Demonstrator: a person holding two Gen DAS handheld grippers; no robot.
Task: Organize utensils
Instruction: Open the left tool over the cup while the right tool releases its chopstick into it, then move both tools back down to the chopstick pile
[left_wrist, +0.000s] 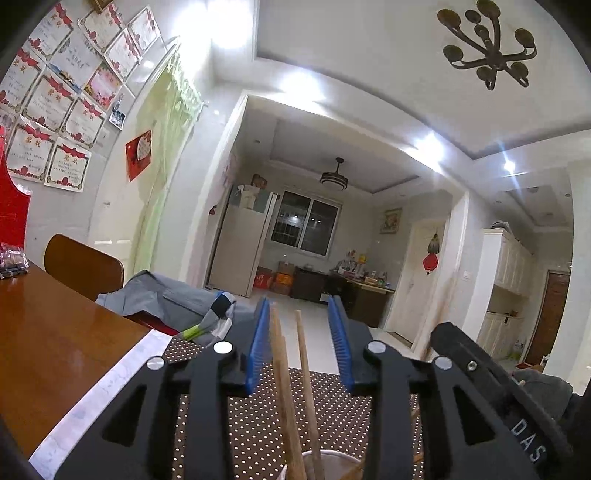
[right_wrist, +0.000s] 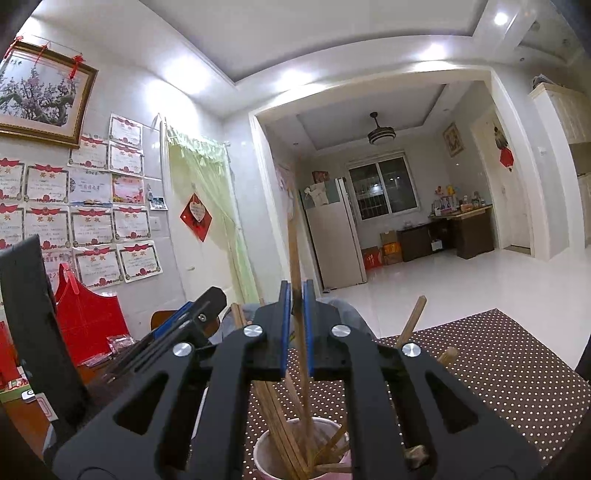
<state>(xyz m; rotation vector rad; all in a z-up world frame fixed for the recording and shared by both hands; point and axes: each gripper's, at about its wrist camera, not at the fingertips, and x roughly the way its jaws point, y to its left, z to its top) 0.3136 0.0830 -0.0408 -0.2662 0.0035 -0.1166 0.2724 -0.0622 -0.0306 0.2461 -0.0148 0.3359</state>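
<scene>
A pinkish cup (right_wrist: 266, 454) stands on a brown polka-dot mat (right_wrist: 498, 369) with several wooden chopsticks (right_wrist: 273, 417) upright in it. My right gripper (right_wrist: 296, 291) is shut on one long chopstick (right_wrist: 294, 251) that rises out of the cup between its blue pads. My left gripper (left_wrist: 299, 310) is open above the same cup (left_wrist: 332, 458). Two chopsticks (left_wrist: 280, 369) stand between its blue pads, the left one close to the left pad, and no pad presses on them. In the right wrist view the left gripper (right_wrist: 199, 314) shows just to the left.
The mat lies on a wooden table (left_wrist: 55, 332), with a chair (left_wrist: 81, 266) and a grey garment (left_wrist: 166, 295) behind it. A red box (right_wrist: 88, 317) and small packets sit at the table's left. Two loose chopstick ends (right_wrist: 410, 325) stick up at the right.
</scene>
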